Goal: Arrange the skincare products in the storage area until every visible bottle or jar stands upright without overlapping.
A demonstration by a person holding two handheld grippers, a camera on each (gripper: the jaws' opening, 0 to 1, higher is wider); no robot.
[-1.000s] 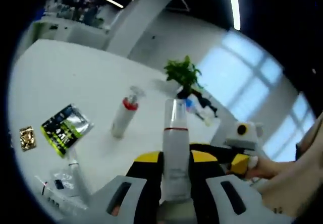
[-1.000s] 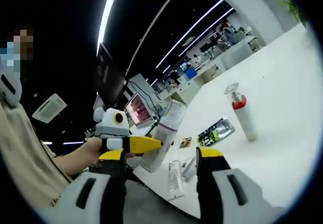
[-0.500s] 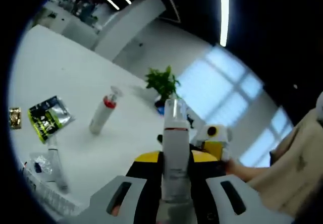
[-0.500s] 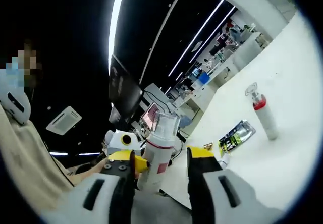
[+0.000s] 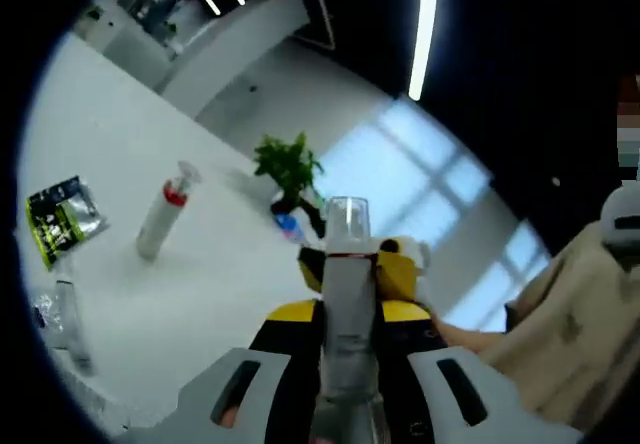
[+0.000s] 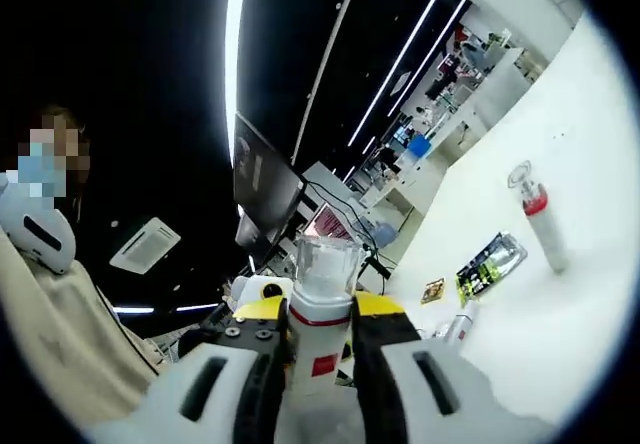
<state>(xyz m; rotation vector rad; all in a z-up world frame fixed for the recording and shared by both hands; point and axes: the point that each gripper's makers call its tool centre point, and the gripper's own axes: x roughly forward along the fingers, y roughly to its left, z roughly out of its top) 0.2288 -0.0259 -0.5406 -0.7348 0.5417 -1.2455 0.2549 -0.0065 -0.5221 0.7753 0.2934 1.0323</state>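
A white bottle (image 5: 345, 284) with a clear cap and a red ring is held up in the air above the white table (image 5: 220, 284). My left gripper (image 5: 345, 316) is shut on its body. My right gripper (image 6: 320, 309) has both jaws pressed against the same bottle (image 6: 322, 284), and its yellow tips (image 5: 392, 269) show just behind the bottle in the left gripper view. A second white bottle with a red collar (image 5: 160, 219) (image 6: 545, 229) stands on the table, tilted in both views.
A green-and-black sachet (image 5: 58, 219) (image 6: 490, 262), a small gold packet (image 6: 432, 290) and a clear tube (image 5: 70, 314) lie near the table edge. A potted plant (image 5: 288, 164) stands at the far side. A person's sleeve (image 5: 570, 334) is close on the right.
My right gripper's jaws have come in from beside the held bottle and shut around it. Both views have tilted up, so the table items have slid towards the edges.
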